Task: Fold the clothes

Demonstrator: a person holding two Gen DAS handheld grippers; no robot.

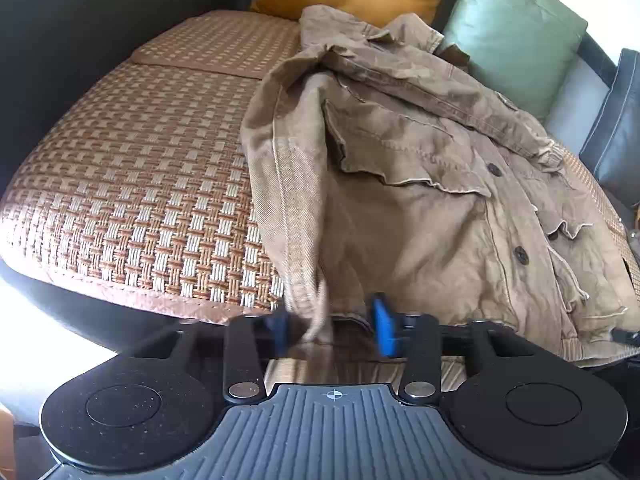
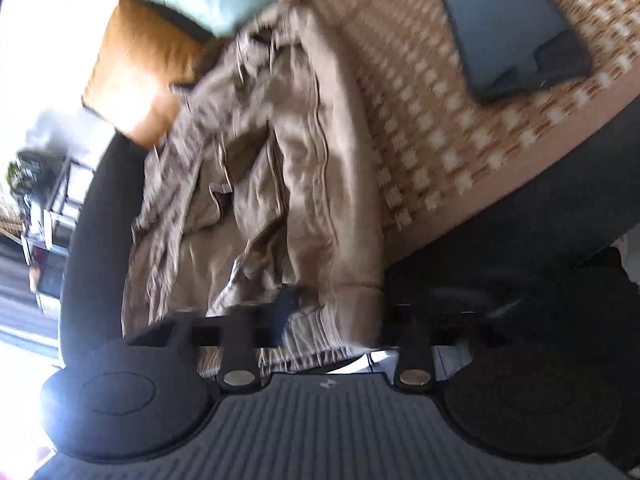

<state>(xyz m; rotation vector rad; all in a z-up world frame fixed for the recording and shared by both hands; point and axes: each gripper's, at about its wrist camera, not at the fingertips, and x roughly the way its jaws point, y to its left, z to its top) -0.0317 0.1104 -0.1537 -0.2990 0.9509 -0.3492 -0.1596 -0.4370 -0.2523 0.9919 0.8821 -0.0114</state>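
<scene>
One tan jacket (image 1: 420, 184) sits crumpled on the woven sofa mat (image 1: 132, 184) — no neat fold showing, so most folding's left. Left tongs (image 1: 330, 322) hang parted around its hem; right tongs (image 2: 320, 320) too blurry to call.

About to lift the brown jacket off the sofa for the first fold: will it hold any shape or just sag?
Likely floppy: the jacket already lies crumpled in soft ridges, and a strip hangs limp between the left gripper fingers. Probably fairly heavy for cloth, with thick twill, flapped pockets and buttons. The ribbed hem near the right gripper should give decent grip; blur hides its jaws.
</scene>
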